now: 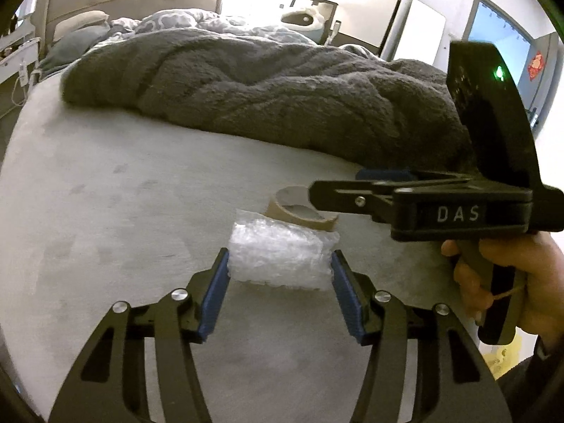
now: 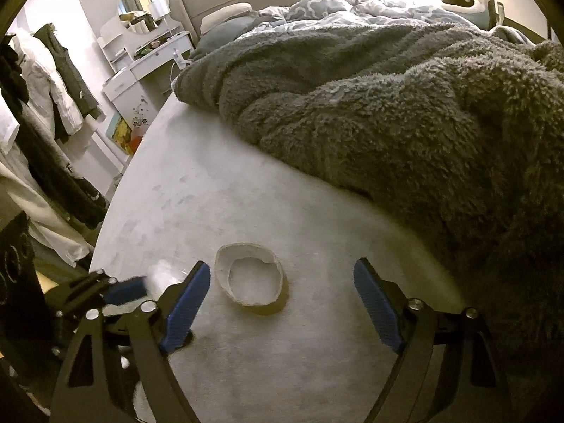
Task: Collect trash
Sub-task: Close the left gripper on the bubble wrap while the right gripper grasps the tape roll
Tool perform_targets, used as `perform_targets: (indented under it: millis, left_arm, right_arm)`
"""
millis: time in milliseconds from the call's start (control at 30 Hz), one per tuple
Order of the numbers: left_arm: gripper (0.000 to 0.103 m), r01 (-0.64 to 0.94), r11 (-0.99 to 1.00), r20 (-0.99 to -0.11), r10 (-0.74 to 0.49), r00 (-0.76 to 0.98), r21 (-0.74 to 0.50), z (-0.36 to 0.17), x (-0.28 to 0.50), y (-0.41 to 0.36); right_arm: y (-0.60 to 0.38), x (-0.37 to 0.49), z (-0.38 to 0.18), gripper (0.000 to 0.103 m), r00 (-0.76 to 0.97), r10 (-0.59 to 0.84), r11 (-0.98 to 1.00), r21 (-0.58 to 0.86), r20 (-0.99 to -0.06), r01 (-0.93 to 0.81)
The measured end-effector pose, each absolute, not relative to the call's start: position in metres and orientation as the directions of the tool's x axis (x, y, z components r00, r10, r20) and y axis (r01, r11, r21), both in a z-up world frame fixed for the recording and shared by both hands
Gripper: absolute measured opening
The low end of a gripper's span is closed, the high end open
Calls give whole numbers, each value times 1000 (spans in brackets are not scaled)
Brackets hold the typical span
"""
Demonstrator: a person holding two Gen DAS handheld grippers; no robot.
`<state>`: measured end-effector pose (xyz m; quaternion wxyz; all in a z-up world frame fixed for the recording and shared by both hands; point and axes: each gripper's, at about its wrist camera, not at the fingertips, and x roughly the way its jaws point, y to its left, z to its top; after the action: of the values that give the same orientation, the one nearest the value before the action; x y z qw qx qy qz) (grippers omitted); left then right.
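Letters "DAS" on spread right gripper; left gripper pinching bubble wrap.

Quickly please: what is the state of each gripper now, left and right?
Left gripper: closed on the bubble wrap, a pad on each side.
Right gripper: open, holding nothing; the cardboard ring lies between its fingers, untouched.
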<state>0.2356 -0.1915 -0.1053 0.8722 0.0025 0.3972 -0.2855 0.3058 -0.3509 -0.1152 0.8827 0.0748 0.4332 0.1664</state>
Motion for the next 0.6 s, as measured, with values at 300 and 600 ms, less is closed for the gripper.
perform_targets:
  millis: [300,600]
  left_arm:
    - [60,436,877,-697,-442,565,-203,-94,239,-151]
    - [60,414,887,-696,-428,577,-203,-87,238,-126]
  right_arm:
    - [-324,307,-117,68,552,359,930,234,-753,-285]
    - [-303,317,-135,48,524,291,943,148,-800,-297]
